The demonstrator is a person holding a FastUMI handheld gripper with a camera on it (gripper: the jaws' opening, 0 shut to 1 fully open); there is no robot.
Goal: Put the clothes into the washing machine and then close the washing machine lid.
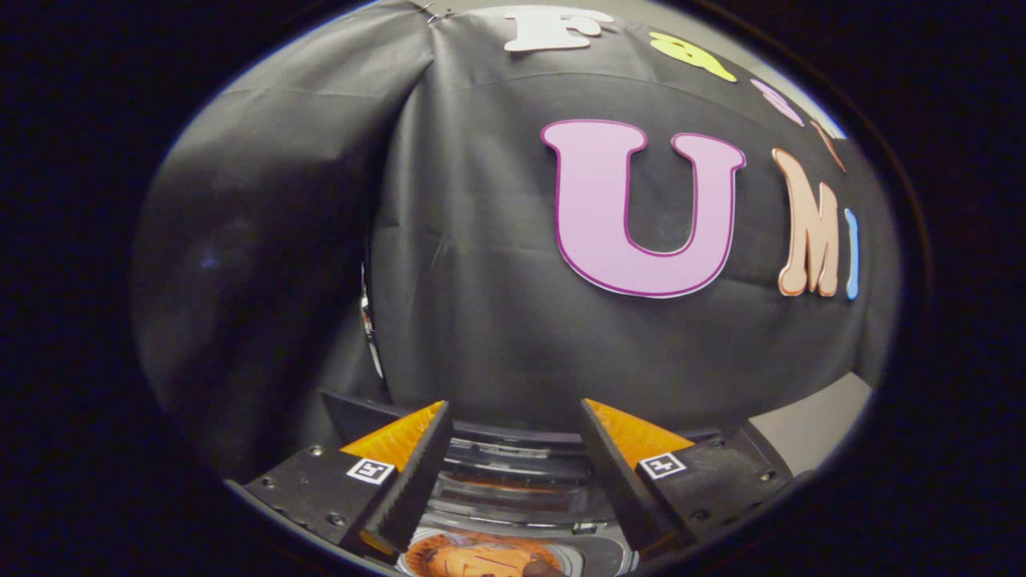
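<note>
Tongs point(513, 473) spread wide, two fingers point(417, 473) splayed apart at the bottom of the frame, gripping nothing. Held level and pointed forward at the booth's black cloth wall point(481, 280), tips angled outward to lower left and lower right. One square marker on each finger block, two in all.

Seen through the gap between the fingers, bottom centre of the frame: one washing machine point(521, 481), viewed from above. Curved dark top rim arching from finger to finger, with a glassy, ribbed band just under it, most likely the raised lid, though hard to tell for sure. Below that, at the very bottom edge, a round opening holding one orange, patterned piece of clothing point(481, 558), lying inside the drum and just under the finger tips. Count of garments beyond that one cannot be told; long axis of the cloth not readable either, bunched as it is and cut off by the frame's bottom edge.

Lower right of the frame: a pale strip of floor point(809, 425) past the cloth's hem.
</note>
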